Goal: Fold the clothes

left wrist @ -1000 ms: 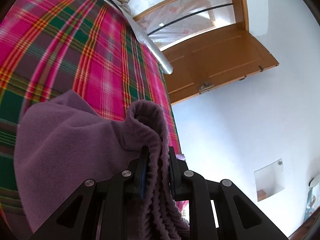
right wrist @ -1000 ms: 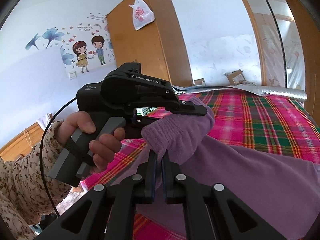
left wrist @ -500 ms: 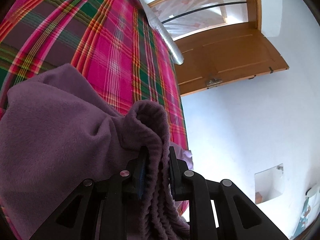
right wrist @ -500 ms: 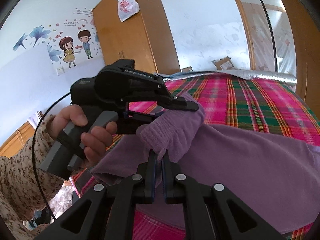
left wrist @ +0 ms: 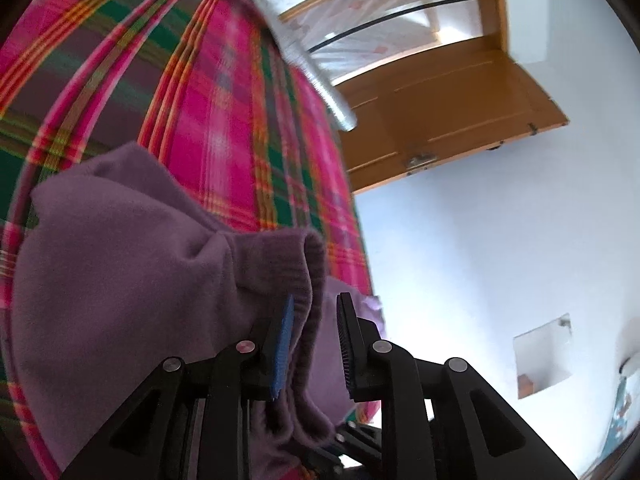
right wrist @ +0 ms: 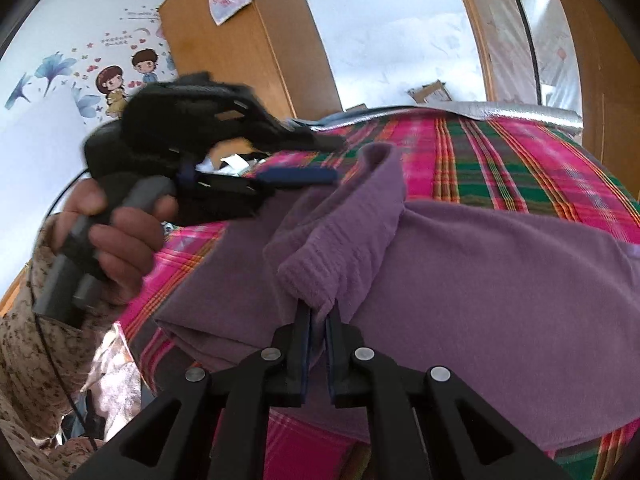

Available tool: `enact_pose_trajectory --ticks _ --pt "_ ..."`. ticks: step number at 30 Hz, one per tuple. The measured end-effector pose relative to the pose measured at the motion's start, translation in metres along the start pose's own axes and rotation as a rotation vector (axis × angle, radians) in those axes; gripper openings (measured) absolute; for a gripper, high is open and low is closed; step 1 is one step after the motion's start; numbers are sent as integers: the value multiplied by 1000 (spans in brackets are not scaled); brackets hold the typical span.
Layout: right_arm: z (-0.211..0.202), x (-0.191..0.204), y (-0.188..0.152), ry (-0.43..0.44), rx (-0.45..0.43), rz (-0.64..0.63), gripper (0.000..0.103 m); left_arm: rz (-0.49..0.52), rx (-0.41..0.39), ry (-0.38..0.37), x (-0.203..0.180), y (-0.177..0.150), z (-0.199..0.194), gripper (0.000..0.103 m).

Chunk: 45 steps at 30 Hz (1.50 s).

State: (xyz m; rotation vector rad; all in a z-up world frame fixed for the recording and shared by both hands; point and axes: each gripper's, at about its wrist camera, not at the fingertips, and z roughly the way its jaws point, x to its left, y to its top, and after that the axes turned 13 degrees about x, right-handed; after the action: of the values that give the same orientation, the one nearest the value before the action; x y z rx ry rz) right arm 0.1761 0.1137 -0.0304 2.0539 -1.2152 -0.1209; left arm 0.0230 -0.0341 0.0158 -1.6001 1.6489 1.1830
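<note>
The purple garment (right wrist: 500,272) lies on the bed (right wrist: 520,160), its length running from the ribbed cuff at the bed's near edge out across it. The right tool (right wrist: 318,320) clenches that cuff. The left tool (left wrist: 314,340) has just been opening, cuff loose between its pads; garment's far end is cut off

Left claw (left wrist: 314,344) jaws just opening, apart; right claw (right wrist: 318,322) apparently clamped, jaws near-closed.
</note>
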Motion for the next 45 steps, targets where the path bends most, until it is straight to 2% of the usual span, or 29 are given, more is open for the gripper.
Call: enact_pose_trajectory --ticks 5,10,14,19,20,23,26,31,35,45 --pt "-4 -8 -2 7 6 34 8 23 -63 52 -1 -13 -22 29" --pt "-10 -26 -4 17 20 108 20 22 -119 123 11 -33 -49 29" --pt "-19 -46 -12 28 26 201 23 12 -157 189 25 -48 -66 29" --pt "-37 -65 -13 68 -19 287 25 -29 -153 180 41 -53 -67 29" --pt "-42 -72 -12 110 -37 315 26 -37 -152 181 44 -54 -68 29" --pt "-49 -87 -3 215 -66 384 38 -51 -149 185 51 -57 -71 29" --pt "-42 -102 14 323 -50 449 46 -52 -135 191 55 -59 -70 29" --pt "-14 -107 40 318 34 446 47 -48 -111 207 59 -62 -65 29" --pt "9 -107 48 307 110 462 47 -38 -99 222 58 -63 -62 29" --pt "25 -92 57 343 146 432 47 -54 -94 221 64 -62 -62 29"
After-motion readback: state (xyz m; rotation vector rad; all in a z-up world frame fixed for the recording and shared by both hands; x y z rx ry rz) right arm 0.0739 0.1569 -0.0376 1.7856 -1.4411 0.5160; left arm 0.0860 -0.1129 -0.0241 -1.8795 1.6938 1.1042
